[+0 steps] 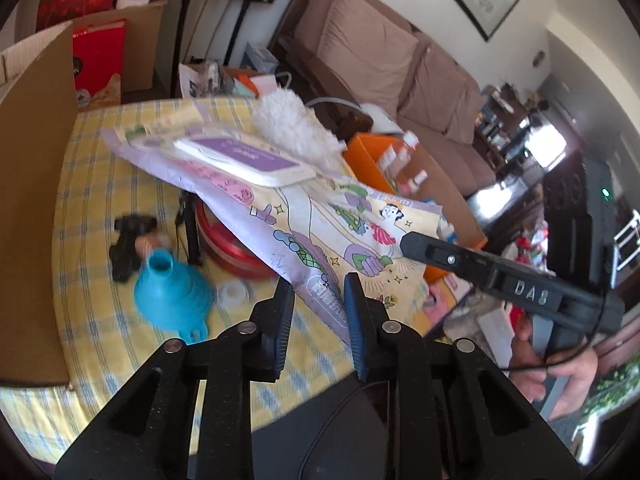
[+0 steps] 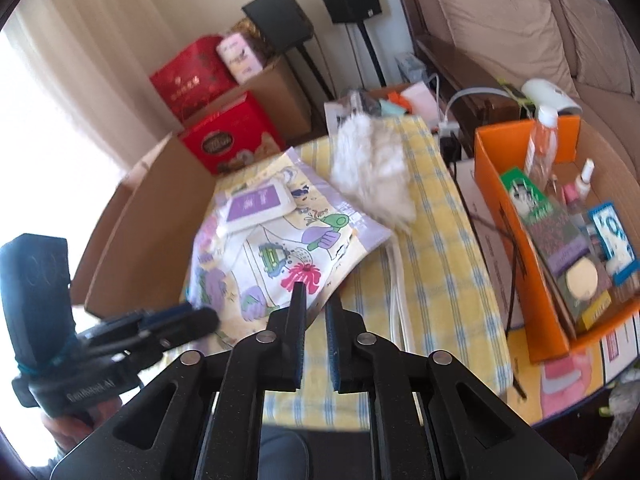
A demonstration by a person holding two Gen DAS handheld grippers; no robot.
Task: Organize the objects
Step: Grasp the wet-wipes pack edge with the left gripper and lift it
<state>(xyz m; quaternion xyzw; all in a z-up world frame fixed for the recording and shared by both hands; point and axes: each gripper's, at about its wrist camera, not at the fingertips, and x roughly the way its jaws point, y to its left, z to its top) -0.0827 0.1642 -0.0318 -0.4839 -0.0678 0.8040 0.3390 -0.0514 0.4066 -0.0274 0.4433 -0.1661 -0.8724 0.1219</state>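
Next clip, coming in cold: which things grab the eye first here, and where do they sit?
The big illustrated wipes pack with its purple lid dominates, lifted off the yellow checked table and pinched at its near edge by the left gripper and the right gripper. Behind it lies a fluffy white duster. A teal funnel stands under the pack's left, and an orange box of bottles sits to the right.

The left gripper (image 1: 318, 292) and right gripper (image 2: 314, 300) are built of black plastic linkages, joined by round silver pins. Blue ribbed pads are fitted on the fingers (image 1: 280, 320). "DAS" is embossed on one body.
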